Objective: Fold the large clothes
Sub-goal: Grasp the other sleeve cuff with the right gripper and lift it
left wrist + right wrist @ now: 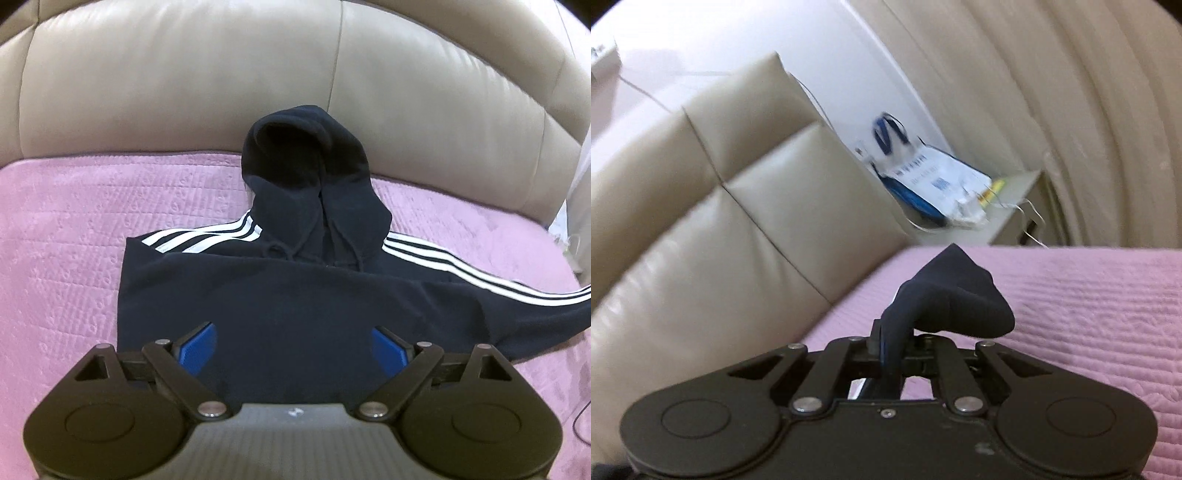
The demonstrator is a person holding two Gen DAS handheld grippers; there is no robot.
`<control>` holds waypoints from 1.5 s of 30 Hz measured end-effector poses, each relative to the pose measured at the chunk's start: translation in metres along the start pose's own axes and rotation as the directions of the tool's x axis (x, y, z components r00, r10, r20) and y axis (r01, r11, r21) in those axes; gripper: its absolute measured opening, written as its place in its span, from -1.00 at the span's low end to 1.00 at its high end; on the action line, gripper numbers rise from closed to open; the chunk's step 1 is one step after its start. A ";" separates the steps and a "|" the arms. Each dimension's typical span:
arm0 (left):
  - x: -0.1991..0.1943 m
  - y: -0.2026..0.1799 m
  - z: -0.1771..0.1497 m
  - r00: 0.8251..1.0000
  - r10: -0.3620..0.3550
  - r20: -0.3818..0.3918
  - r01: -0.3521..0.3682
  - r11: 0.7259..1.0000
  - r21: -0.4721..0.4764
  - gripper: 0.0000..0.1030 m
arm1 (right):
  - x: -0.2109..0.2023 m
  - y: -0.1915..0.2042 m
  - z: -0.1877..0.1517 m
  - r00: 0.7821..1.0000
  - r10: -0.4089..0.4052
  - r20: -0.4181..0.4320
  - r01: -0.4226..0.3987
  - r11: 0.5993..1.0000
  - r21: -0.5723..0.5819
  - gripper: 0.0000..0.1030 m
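Now the right gripper point(892, 345) pinches a hoodie point(295, 295) sleeve point(955, 299) above the sofa's point(184, 92) pink cover point(74, 221); left gripper point(293, 341) hovers wide, empty. Next, probably fold sleeve inward.

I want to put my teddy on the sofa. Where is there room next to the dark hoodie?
The pink cover is bare left of the hoodie, up to the beige backrest. Another bare strip lies right of the hood. The middle is crowded: the hoodie and its striped sleeve fill it.

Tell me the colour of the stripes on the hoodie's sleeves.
White, on the dark navy hoodie; clearest in the left wrist view.
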State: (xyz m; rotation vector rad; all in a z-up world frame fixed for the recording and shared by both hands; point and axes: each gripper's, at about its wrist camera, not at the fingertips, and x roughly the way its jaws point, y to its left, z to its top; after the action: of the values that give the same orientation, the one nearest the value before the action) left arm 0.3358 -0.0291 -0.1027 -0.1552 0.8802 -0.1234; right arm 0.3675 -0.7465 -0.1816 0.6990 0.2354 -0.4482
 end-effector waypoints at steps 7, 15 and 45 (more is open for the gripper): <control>-0.007 0.013 0.000 0.999 -0.040 -0.004 0.040 0.999 -0.037 0.78 | -0.045 0.059 0.030 0.985 0.159 0.070 -0.161 0.986 0.034 -0.84; -0.027 0.038 -0.001 0.997 -0.056 0.045 0.058 0.996 -0.060 0.79 | -0.117 0.182 0.044 0.890 0.441 0.117 -0.444 0.896 0.005 -0.83; -0.030 0.200 -0.012 0.957 -0.161 0.241 0.242 0.904 -0.354 0.87 | -0.208 0.457 -0.363 0.491 0.584 -0.646 -0.864 0.425 -0.271 -0.82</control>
State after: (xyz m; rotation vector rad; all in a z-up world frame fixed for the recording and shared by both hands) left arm 0.3168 0.1715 -0.1248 -0.6160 0.6693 -0.1268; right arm 0.3784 -0.1300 -0.1200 0.2208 0.4528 0.7082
